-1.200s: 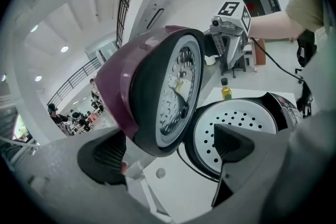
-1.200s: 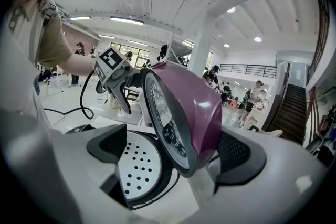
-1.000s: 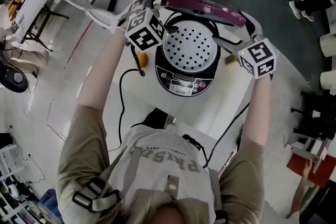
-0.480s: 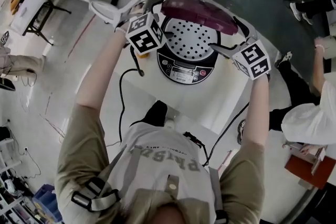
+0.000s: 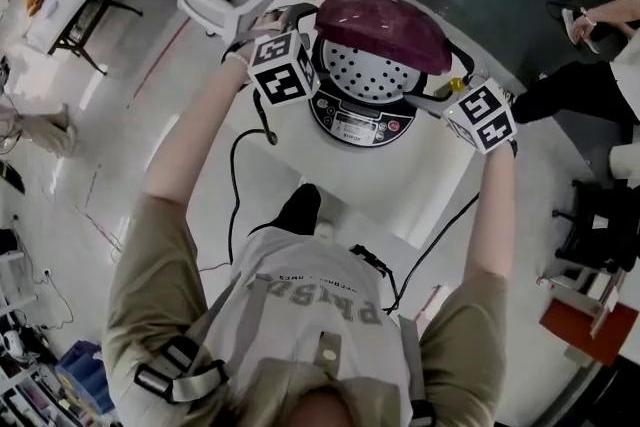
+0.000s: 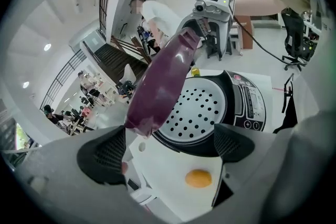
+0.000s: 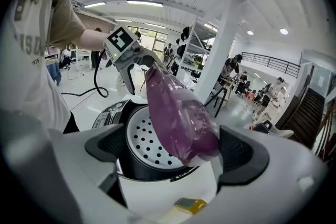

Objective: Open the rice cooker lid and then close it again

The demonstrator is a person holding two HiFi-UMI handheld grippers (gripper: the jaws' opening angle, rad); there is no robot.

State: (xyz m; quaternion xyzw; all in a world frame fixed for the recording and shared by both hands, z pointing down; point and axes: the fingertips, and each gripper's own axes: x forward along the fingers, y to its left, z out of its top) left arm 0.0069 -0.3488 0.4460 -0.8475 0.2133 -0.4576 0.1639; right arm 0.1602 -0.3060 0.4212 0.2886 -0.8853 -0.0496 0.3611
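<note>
While the purple lid (image 5: 382,27) stands tilted half-open over the rice cooker (image 5: 362,120) on the white counter (image 5: 400,180), left gripper (image 6: 165,152) and right gripper (image 7: 170,152) flank it, jaws wide, the lid's edge just ahead between each pair, ungripped.

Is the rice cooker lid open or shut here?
Open: the purple lid stands tilted up, with the perforated inner plate exposed beneath it.

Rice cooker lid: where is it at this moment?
Head view, upper centre: the purple lid stands tilted, half-open, above the cooker's perforated inner plate, between the left gripper and the right gripper.
</note>
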